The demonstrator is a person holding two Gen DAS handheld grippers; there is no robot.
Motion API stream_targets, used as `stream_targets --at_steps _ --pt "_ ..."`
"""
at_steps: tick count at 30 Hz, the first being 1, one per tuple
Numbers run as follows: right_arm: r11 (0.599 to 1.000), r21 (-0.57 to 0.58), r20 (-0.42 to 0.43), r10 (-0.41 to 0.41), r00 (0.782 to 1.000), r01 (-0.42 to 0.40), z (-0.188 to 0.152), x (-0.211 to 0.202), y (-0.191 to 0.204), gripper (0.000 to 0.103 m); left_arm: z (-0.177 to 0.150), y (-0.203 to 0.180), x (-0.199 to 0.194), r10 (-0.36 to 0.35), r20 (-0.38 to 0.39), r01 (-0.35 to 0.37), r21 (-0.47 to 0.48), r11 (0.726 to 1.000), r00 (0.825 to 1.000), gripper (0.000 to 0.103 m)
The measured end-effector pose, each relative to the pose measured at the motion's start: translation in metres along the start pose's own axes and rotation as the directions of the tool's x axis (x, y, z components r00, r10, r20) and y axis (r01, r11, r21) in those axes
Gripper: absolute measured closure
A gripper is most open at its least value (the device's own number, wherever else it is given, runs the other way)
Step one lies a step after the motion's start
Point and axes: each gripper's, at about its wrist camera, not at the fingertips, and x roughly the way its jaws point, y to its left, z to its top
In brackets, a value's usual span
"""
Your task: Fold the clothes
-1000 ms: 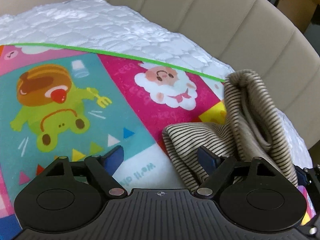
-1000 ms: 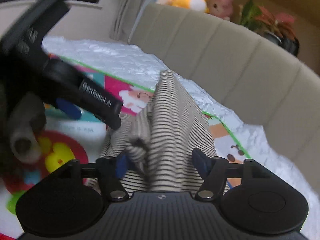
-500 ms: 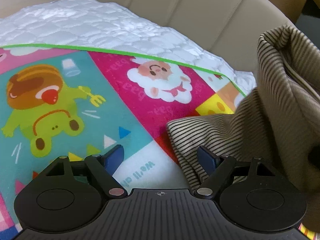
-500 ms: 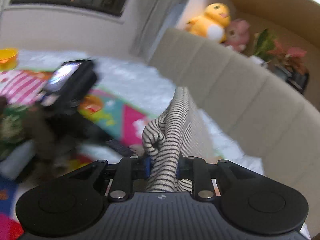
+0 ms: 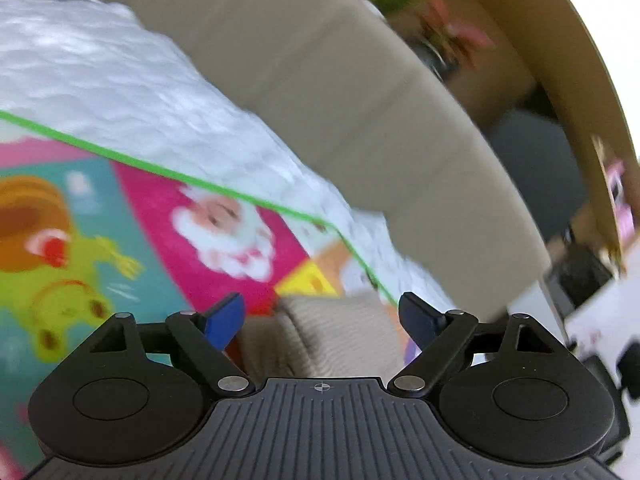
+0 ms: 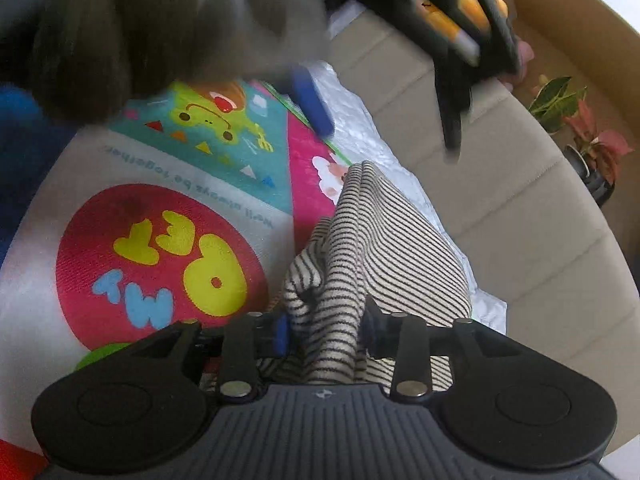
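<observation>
A beige padded sofa back [image 6: 500,200] curves behind the bright cartoon-printed play mat [image 6: 160,240]. The right tool [image 6: 324,330] pinches a bunched cream-and-black striped knit garment [image 6: 380,240] over the mat. The left tool [image 5: 322,316] gapes wide, blurred overhead in the right view.

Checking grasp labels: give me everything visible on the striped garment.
The striped garment is a soft knit, cream with thin dark horizontal stripes. It is bunched into a ridge, not flat. The right gripper is shut on a gathered fold of it, cloth bulging between the blue pads. The fabric runs away from the gripper over the colourful cartoon mat toward the beige sofa back. In the left wrist view a blurred part lies between the open left gripper fingers, ungripped.
</observation>
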Motion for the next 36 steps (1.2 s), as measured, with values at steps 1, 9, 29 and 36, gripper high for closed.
stream_targets --at_steps 1,9,29,36 --pt "1.0 0.011 0.005 0.011 1.0 -0.011 -0.001 -0.001 -0.003 0.056 -0.005 -0.003 0.01 0.023 -0.026 -0.022 0.032 0.999 0.999 0.018" --pt "0.892 0.411 0.191 0.12 0.974 -0.191 -0.023 -0.05 -0.095 0.005 -0.02 0.011 0.041 0.12 -0.105 -0.117 0.034 0.993 0.987 0.016" --pt "0.717 0.69 -0.031 0.164 0.986 -0.098 -0.063 0.031 -0.093 0.0 -0.025 0.014 0.049 0.221 -0.078 -0.214 0.086 0.973 0.972 0.003" --pt "0.704 0.701 -0.036 0.19 0.981 -0.11 -0.056 0.028 -0.103 0.0 -0.025 0.014 0.049 0.237 -0.068 -0.229 0.102 0.968 0.969 0.003"
